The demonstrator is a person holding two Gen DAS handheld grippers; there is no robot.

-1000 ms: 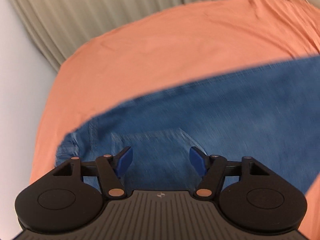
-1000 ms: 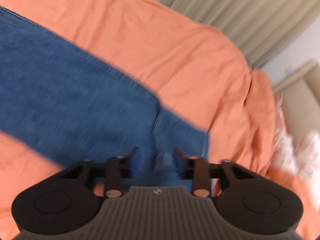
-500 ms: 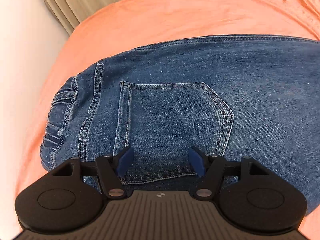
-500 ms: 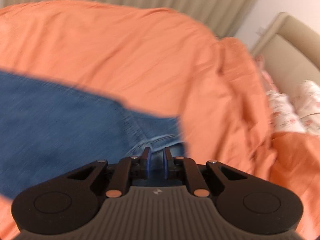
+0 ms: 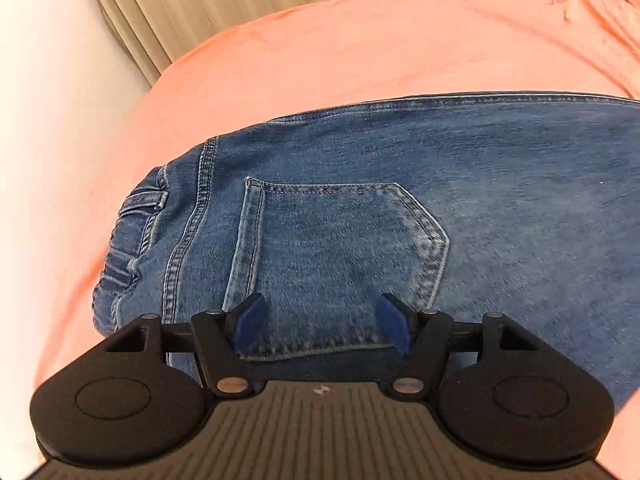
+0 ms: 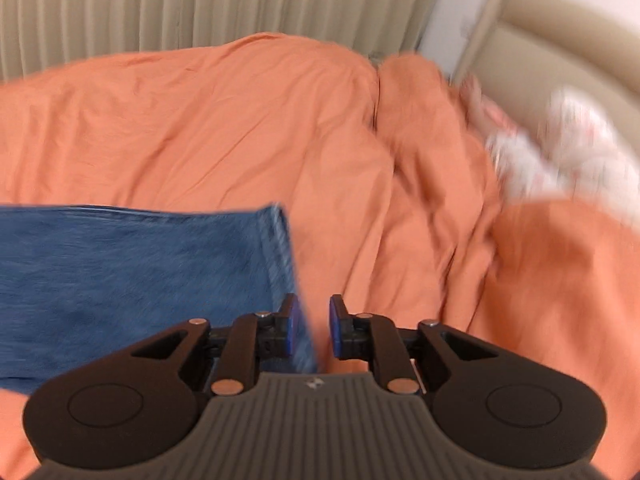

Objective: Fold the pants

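We see the pants (image 5: 400, 216) lying flat on the bed (image 5: 360, 48), with our left gripper (image 5: 322, 322) over the back pocket (image 5: 336, 264) and its jaws wide open, holding nothing. Our right gripper (image 6: 312, 328) sits at the leg end (image 6: 276, 264), its jaws a little apart and empty. If we pinch only the top layer, or grab the orange cover too, the fold could come out crooked or bunched up.

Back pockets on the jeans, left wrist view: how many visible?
1. The back pocket lies just ahead of the open left gripper, right of the waistband. A second may be hidden.
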